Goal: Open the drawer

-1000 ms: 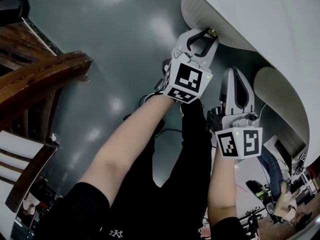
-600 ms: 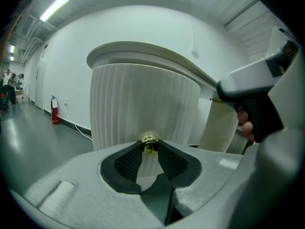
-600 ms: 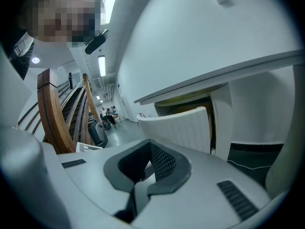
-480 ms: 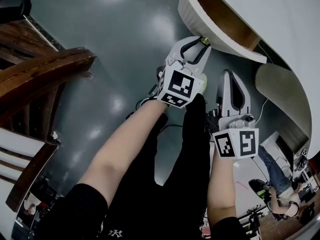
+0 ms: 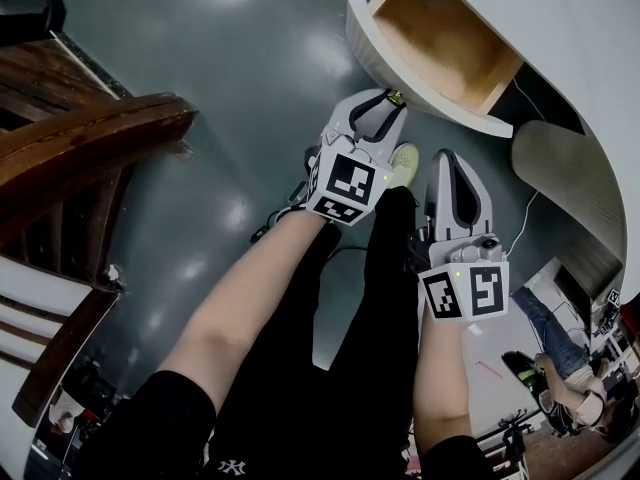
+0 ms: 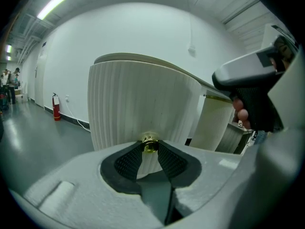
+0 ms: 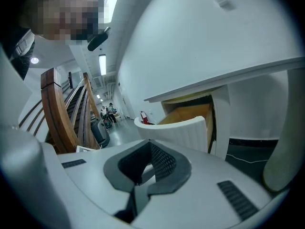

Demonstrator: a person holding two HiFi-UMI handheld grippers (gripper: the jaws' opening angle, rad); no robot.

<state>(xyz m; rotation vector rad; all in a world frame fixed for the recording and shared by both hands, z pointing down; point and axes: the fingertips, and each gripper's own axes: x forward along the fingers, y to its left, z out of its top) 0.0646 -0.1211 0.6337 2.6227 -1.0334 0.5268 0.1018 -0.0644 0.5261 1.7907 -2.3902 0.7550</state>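
Head view: our left gripper (image 5: 385, 108) pinches the brass knob (image 5: 396, 97) on the fluted white drawer (image 5: 372, 48), which stands partly out of its desk (image 5: 570, 28). Our right gripper (image 5: 446, 160) hangs just beside the drawer, jaws closed and empty. We judge the next move to be a straight pull further out.

The head view looks steeply down from above onto the drawer (image 5: 445, 43) at far right. Both gripper views look almost level, close up, sharing that drawer's front.

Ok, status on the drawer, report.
Left gripper shut on the knob. Right gripper shut, empty, off to the side. Drawer out, wooden inside showing. Nothing seen blocking it.
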